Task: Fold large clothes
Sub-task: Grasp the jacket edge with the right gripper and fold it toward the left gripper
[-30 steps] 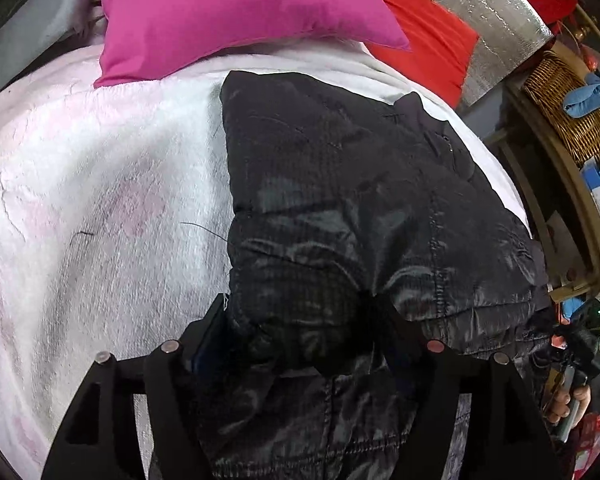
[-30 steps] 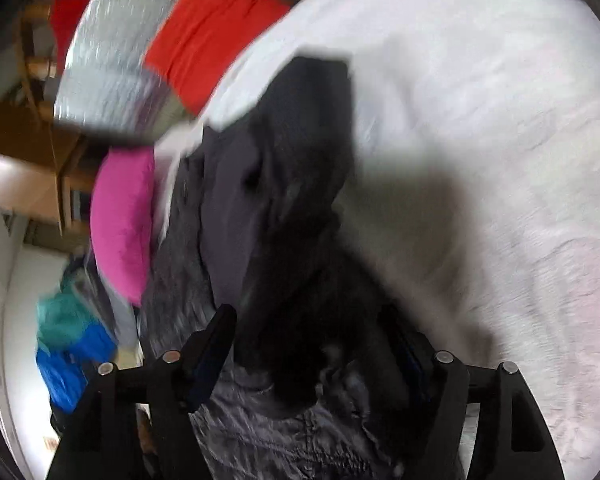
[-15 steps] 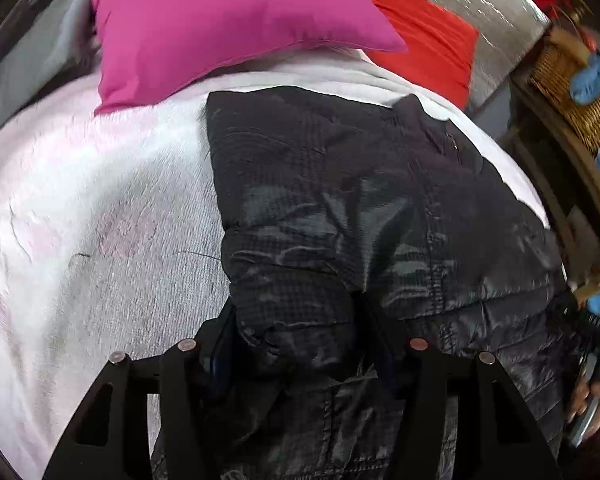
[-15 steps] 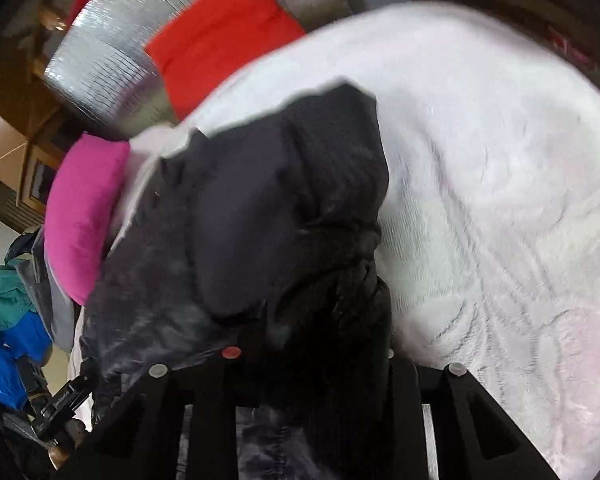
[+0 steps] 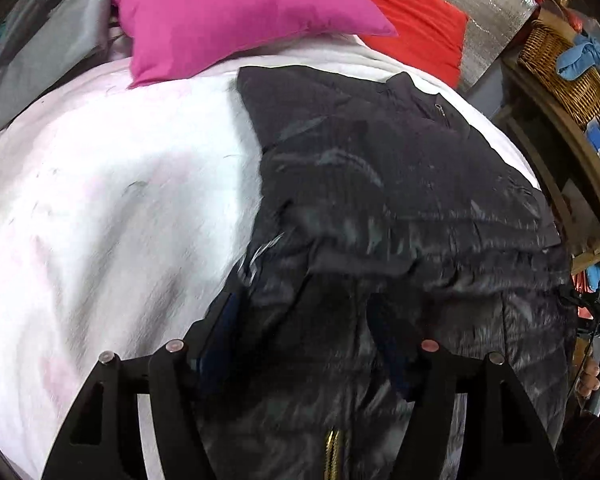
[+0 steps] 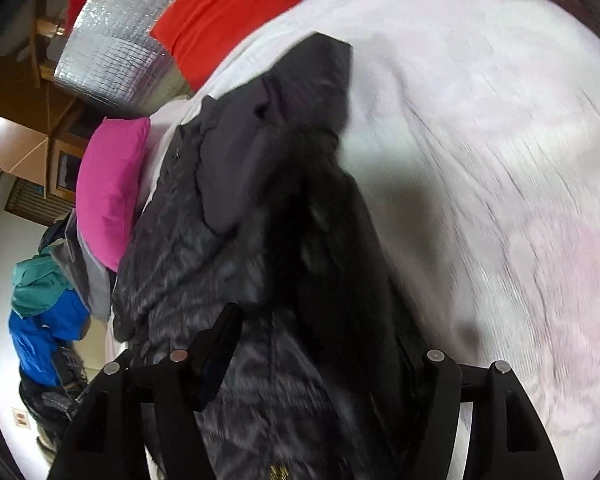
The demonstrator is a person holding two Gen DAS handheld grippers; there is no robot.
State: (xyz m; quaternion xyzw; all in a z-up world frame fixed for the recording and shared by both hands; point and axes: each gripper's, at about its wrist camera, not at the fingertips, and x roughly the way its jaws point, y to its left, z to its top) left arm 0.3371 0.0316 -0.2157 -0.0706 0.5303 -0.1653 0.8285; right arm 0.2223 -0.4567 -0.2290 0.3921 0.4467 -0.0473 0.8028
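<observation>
A black quilted jacket (image 5: 400, 184) lies on the white bed cover (image 5: 120, 200), its top part folded down over the body and a gold zip showing at the near edge. My left gripper (image 5: 304, 316) hovers over the near hem. Its jaws are opening, and the fabric lies loose under and between them, not pinched. In the right wrist view the jacket (image 6: 228, 216) runs away from me with a dark sleeve draped on top. My right gripper (image 6: 318, 332) is also opening, with the sleeve end slack between its fingers.
A pink pillow (image 5: 228, 12), a red cushion (image 5: 412, 20) and a silver foil pad (image 5: 488, 0) lie at the head of the bed. A wooden shelf (image 5: 560, 152) with a wicker basket (image 5: 560, 68) stands to the right. Teal and blue clothes (image 6: 44, 304) sit beyond the bed.
Both grippers drew back from the jacket. The fold bunched in the left jaws now lies flat. The right jaws, which were pinching the sleeve, have spread and let it go.
</observation>
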